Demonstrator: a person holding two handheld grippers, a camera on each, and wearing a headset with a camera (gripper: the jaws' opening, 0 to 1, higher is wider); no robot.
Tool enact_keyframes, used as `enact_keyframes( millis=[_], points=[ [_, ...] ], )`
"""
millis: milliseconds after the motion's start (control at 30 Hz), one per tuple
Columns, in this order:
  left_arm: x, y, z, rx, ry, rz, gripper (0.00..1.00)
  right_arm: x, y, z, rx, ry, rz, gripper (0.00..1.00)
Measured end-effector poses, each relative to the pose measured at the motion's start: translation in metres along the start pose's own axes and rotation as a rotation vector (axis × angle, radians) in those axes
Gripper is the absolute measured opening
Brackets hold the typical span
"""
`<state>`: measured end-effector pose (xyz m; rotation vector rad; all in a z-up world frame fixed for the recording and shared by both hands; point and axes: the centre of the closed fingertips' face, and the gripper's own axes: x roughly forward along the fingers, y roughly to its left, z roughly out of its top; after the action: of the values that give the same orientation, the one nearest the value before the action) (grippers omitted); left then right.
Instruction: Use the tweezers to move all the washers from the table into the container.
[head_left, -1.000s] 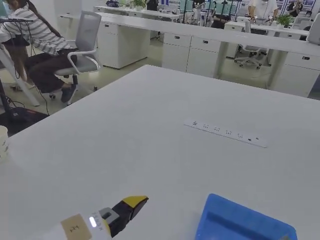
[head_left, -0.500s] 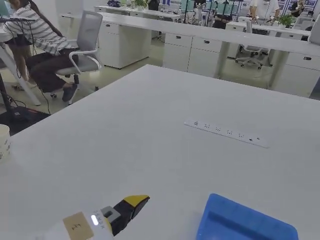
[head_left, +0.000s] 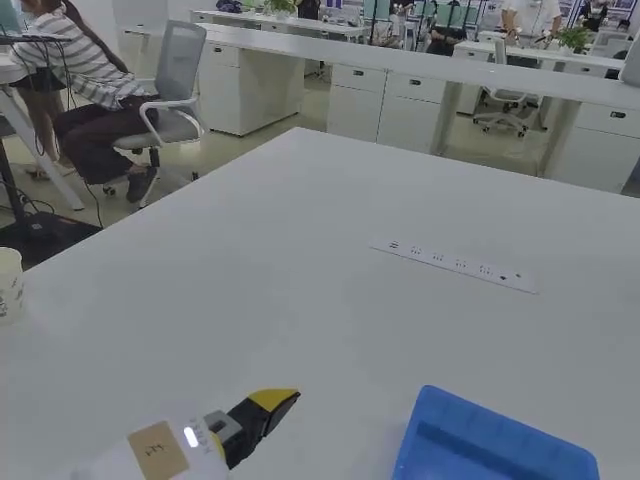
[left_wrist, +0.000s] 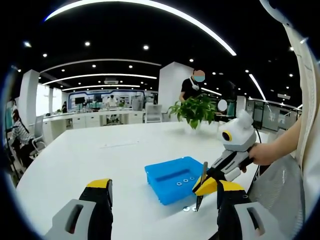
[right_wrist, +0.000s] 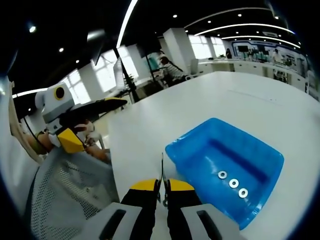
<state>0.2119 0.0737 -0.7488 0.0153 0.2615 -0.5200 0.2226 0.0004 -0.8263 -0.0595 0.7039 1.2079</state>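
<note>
The left gripper (left_wrist: 163, 184) hung above the white worktop (head_left: 300, 260) with its jaws released and standing wide apart. In its own view the blue container (left_wrist: 159, 186) sat just ahead between those jaws, with three washers (left_wrist: 185, 180) in a row on its floor. At 4 o'clock from the container, the right gripper (right_wrist: 162, 184) came in with its jaws clenched on the tweezers (left_wrist: 204, 170), whose tips pointed down at a few loose washers (left_wrist: 189, 208) lying on the worktop just beside the container's near edge. In the right gripper view the container lay at 2 o'clock from the jaws, and the left gripper showed at 10 o'clock. In the head view a yellow-tipped gripper sat at 7 o'clock and the container at 5 o'clock. A power strip (head_left: 455, 267) lay well beyond the container, and a paper cup (head_left: 8, 285) stood at the worktop's edge at 9 o'clock.
</note>
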Motion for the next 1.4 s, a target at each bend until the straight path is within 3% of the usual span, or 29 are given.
enact_keyframes(
  millis=[267,567,700,967,1100,1167,1400],
  points=[
    [0.0,-0.001,0.0,-0.002,0.001,-0.004,0.88,0.001,0.001,-0.003,-0.042,0.019,-0.002,0.04],
    [0.0,-0.001,0.0,0.002,0.004,-0.007,0.88,0.001,0.011,-0.004,-0.212,0.034,-0.008,0.04],
    [0.0,-0.001,0.0,0.002,0.005,-0.006,0.88,0.0,0.01,-0.002,-0.213,0.02,-0.015,0.04],
    [0.0,-0.001,0.0,0.002,0.003,-0.005,0.88,0.002,0.013,-0.007,-0.266,0.052,-0.01,0.04],
    [0.0,0.0,0.0,0.0,0.0,-0.004,0.88,0.002,0.018,-0.011,-0.388,0.088,0.001,0.03],
    [0.0,0.0,0.0,0.002,0.005,-0.006,0.87,0.002,0.017,-0.012,-0.42,0.1,-0.021,0.02],
    [0.0,0.0,0.0,0.001,0.004,-0.006,0.87,0.004,0.018,-0.01,-0.384,0.09,-0.021,0.02]
  ],
)
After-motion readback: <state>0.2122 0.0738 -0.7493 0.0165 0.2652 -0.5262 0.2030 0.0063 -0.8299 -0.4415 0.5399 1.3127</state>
